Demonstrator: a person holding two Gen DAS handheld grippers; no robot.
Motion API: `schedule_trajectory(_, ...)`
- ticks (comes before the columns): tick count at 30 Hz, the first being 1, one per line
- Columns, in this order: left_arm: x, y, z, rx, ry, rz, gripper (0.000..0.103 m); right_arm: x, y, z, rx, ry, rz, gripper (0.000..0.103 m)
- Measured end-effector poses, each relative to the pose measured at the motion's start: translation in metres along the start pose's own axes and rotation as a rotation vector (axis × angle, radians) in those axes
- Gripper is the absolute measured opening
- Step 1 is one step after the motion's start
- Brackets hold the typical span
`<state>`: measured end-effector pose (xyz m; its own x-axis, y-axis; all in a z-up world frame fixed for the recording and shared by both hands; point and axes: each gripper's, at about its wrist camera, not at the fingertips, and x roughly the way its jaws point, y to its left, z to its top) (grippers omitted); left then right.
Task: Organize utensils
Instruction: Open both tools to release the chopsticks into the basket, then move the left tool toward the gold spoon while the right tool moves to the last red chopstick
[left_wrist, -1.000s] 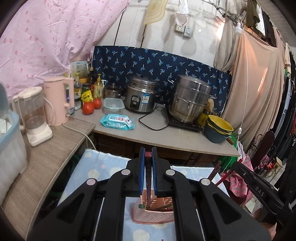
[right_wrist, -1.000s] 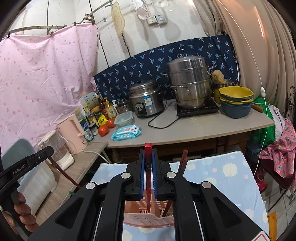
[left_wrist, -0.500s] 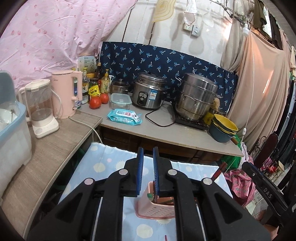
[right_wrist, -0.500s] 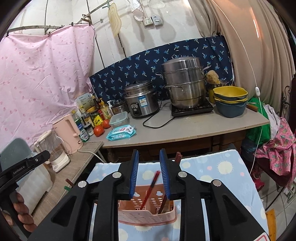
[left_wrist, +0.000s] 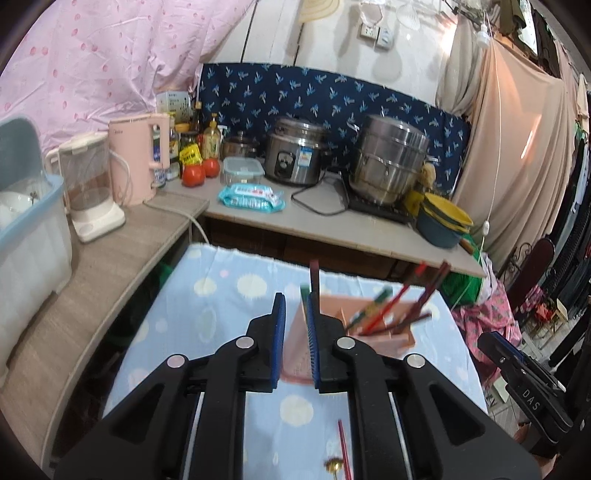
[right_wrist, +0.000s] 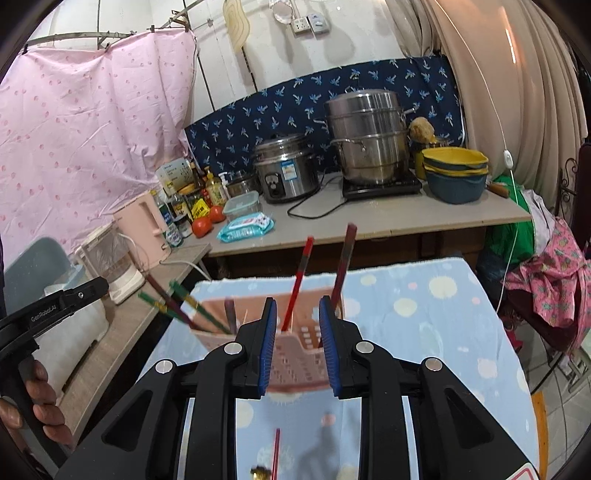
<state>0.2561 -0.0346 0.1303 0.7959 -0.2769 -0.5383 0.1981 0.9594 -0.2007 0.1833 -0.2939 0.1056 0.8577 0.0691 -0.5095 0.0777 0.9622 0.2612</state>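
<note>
A pink perforated utensil basket (right_wrist: 295, 354) stands on the blue dotted tablecloth (right_wrist: 424, 317), also in the left wrist view (left_wrist: 373, 332). Several red, dark and green chopsticks (right_wrist: 301, 273) stand in it, and they show in the left wrist view (left_wrist: 402, 299) too. One red chopstick (right_wrist: 275, 452) lies loose on the cloth near me, also in the left wrist view (left_wrist: 343, 443). My right gripper (right_wrist: 297, 347) is open and empty, just short of the basket. My left gripper (left_wrist: 293, 339) is open and empty at the basket's left end.
A counter (left_wrist: 332, 229) behind the table carries a rice cooker (left_wrist: 295, 155), steel pot (left_wrist: 388, 158), stacked bowls (left_wrist: 443, 221), wipes pack (left_wrist: 251, 195) and tomatoes (left_wrist: 194, 175). On the left shelf stand a blender (left_wrist: 92, 188), pink kettle (left_wrist: 136, 158) and a plastic bin (left_wrist: 29, 229).
Both grippers opened and let their chopsticks drop into the basket, then drew back and upward. The loose red chopstick on the cloth has come into view.
</note>
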Motion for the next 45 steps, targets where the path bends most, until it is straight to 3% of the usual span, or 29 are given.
schedule_trajectory(15,0.000,-0.006,-0.080,0.024,0.152,0.007,0.011,-0.018,0.003,-0.089,-0.011,0.146,-0.004,0.024)
schedule_trajectory(32,-0.002,-0.003,-0.146,0.051,0.277,0.040,0.011,-0.026,0.018,-0.190,-0.048,0.356,0.027,0.024)
schedule_trajectory(45,0.001,0.010,-0.201,0.043,0.404,0.056,0.011,-0.029,0.031,-0.242,-0.096,0.469,0.031,0.024)
